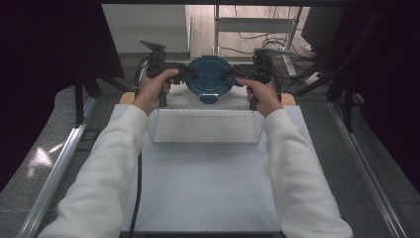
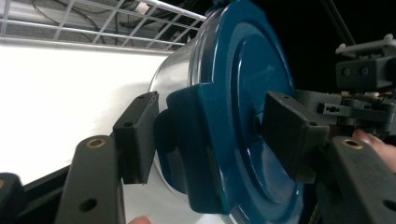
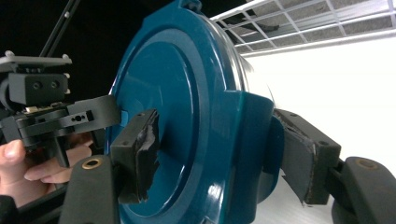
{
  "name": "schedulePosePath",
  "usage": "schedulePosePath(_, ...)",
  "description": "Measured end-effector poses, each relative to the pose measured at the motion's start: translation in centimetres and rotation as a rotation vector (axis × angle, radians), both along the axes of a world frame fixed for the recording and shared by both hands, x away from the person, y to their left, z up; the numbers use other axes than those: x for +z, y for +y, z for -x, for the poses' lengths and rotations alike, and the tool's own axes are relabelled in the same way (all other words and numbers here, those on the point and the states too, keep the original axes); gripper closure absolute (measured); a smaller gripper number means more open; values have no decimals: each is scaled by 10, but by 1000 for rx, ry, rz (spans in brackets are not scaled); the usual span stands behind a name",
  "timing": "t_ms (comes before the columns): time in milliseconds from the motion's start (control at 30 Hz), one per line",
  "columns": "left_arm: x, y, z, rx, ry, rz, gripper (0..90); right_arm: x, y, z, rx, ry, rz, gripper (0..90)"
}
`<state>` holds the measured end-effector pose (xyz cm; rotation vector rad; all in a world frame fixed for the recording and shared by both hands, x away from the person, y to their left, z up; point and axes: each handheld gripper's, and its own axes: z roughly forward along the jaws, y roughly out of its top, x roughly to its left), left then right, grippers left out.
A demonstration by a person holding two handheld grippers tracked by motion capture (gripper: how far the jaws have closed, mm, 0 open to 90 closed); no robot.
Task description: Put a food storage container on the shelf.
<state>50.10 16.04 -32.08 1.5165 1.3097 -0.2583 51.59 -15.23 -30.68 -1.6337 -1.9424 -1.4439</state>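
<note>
— From the high view, where did we have the container [image 1: 209,78]?

— Beyond the wire basket [image 1: 205,126], at the far end of the table [image 1: 208,188], carried between the left gripper [image 1: 190,73] and the right gripper [image 1: 229,74], probably so it stayed level.

— And in the left gripper view?

— Our jaws stood partly open, clamped across a clasp [image 2: 196,140] of the blue lid [image 2: 252,116], a firmer purchase than the rim.

— The right gripper view?

— The same on the opposite clasp [image 3: 252,140]: one pad on the lid's face, one behind the clasp.
</note>
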Motion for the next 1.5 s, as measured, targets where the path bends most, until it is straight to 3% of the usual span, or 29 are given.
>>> schedulePosePath(100,-5,0,-5,9,14,13,381,-5,0,-5,-18,27,-20,332)
schedulePosePath(267,-10,2,-8,14,38,34,379,-9,-1,-8,-19,32,-29,332)
schedulePosePath(367,-12,3,-8,12,32,43,377,-10,-1,-8,-23,35,-31,331)
schedulePosePath(433,-12,2,-7,21,2,35,359,-10,1,-7,-35,28,-35,309)
schedulePosePath(467,-10,1,-5,35,-29,8,335,-10,2,-6,-46,25,-34,245)
schedulePosePath(500,-8,0,-2,52,-53,-22,335,-10,2,-6,-46,25,-34,245)
schedulePosePath(600,-3,3,5,63,-90,-28,209,-5,1,3,-90,-18,-43,153)
schedulePosePath(667,3,8,13,82,-128,-40,176,1,1,10,-107,-65,-15,97)
schedulePosePath(700,9,10,23,72,-160,-63,168,6,-1,17,-107,-92,-4,92)
schedulePosePath(767,12,11,29,59,-171,-71,168,8,-1,22,-97,-111,9,92)
schedulePosePath(800,17,12,42,35,-194,-95,168,12,-2,32,-76,-154,42,92)
schedulePosePath(833,17,12,42,35,-194,-95,168,14,-3,38,-65,-179,61,92)
schedulePosePath(933,20,15,68,5,-235,-150,171,17,-7,50,-33,-218,87,104)
schedulePosePath(1000,18,16,86,-4,-252,-179,171,18,-12,63,-6,-251,130,122)
schedulePosePath(1033,16,16,96,-5,-254,-195,178,19,-18,78,5,-278,167,140)
schedulePosePath(1167,3,18,133,-30,-287,-253,183,17,-27,101,26,-317,186,164)
schedulePosePath(1300,-15,21,164,-43,-306,-298,189,8,-41,134,70,-341,165,170)
schedulePosePath(1333,-23,22,179,-43,-310,-314,189,1,-48,149,75,-357,188,171)
schedulePosePath(1367,-23,22,179,-43,-310,-314,191,1,-48,149,75,-357,188,171)
schedulePosePath(1400,-32,21,192,-42,-320,-343,194,-7,-54,164,81,-369,209,180)
schedulePosePath(1467,-37,20,198,-47,-322,-354,195,-12,-57,171,85,-371,222,183)
schedulePosePath(1500,-41,18,202,-54,-323,-370,195,-24,-62,182,93,-370,248,184)
